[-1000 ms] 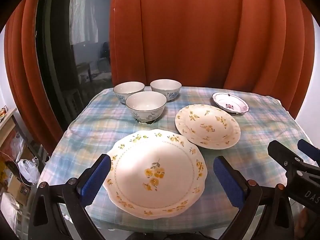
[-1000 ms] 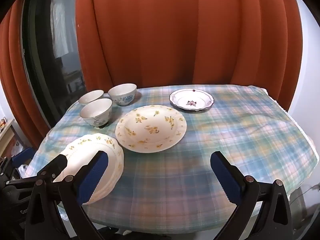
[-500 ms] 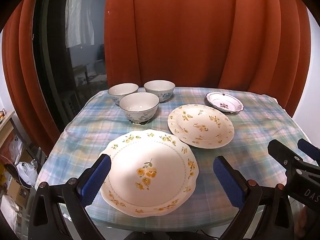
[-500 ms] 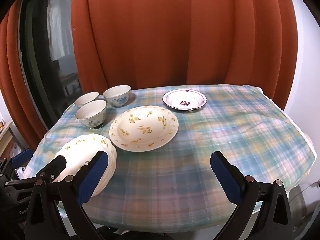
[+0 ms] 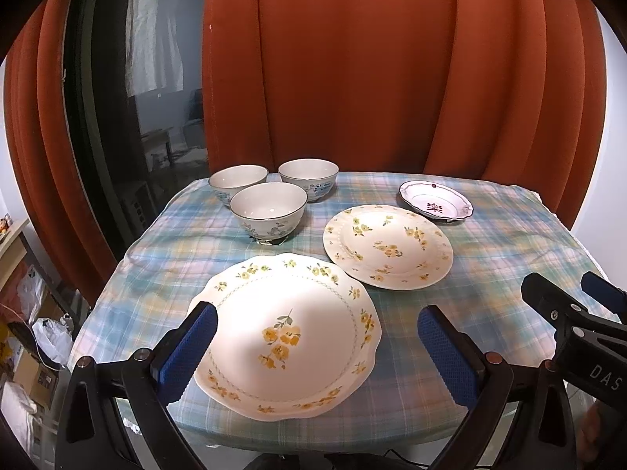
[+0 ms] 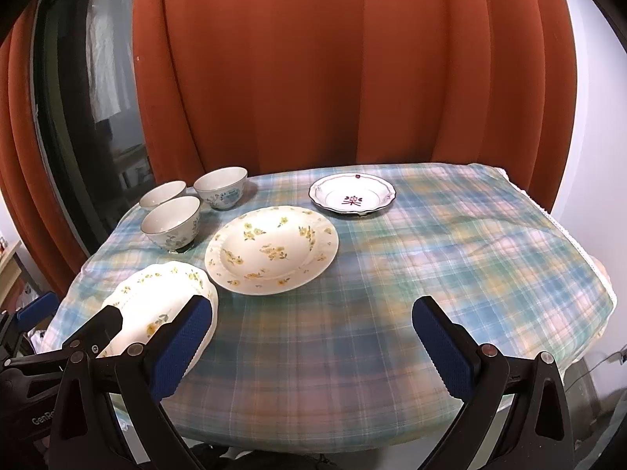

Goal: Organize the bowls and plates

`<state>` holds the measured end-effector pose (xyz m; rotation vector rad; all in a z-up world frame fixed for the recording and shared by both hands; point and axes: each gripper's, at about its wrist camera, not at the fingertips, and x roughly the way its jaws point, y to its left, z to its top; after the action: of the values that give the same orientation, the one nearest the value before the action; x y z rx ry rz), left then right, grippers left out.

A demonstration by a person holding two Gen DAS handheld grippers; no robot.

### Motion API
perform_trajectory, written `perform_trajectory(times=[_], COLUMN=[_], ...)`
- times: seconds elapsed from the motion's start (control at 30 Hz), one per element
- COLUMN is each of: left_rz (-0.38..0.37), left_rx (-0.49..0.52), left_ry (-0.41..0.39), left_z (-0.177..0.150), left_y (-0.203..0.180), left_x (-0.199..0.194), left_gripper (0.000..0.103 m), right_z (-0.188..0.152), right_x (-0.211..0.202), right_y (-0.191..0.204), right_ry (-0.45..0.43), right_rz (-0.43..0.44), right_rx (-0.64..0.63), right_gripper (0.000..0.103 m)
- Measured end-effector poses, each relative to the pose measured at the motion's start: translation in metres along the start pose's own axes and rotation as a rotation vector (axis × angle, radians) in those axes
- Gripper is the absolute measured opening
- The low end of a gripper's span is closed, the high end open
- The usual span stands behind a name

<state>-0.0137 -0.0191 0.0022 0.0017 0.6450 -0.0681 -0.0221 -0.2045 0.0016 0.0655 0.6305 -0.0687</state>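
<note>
your left gripper (image 5: 315,346) and right gripper (image 6: 311,344) both gape empty at the near edge. the scalloped plate (image 5: 288,335) lies near-left, half hidden behind your finger pad (image 6: 182,346); the bowls (image 5: 268,205) sit far-left.

Glazed ceramic on soft cloth, plastic grippers.
Plates: big plate (image 5: 290,337), yellow-flower plate (image 5: 388,246), red-motif plate (image 5: 435,205) look glossy glazed ceramic, smooth, light glare on the big one. Bowls (image 5: 268,211) same glossy glaze. Tablecloth (image 6: 392,293) matt woven plaid cloth, slightly wrinkled. Curtain (image 5: 352,70) matt orange fabric. Left gripper (image 5: 317,346) and right gripper (image 6: 311,337): matt black plastic, blue textured pads (image 5: 446,356), small metal screws.
</note>
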Motion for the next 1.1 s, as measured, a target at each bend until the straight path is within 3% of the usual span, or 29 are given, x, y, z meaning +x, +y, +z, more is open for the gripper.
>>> perform_trajectory(times=[1.1], left_rz=[0.011], left_rx=[-0.013], left_ry=[0.006], left_z=[-0.0024], left_y=[0.0031], left_x=[-0.0018], left_gripper=[0.103], right_z=[-0.0041], right_x=[-0.0031], right_y=[0.0076], right_ry=[-0.003], right_rz=[-0.009], right_rx=[-0.022], right_gripper=[0.103])
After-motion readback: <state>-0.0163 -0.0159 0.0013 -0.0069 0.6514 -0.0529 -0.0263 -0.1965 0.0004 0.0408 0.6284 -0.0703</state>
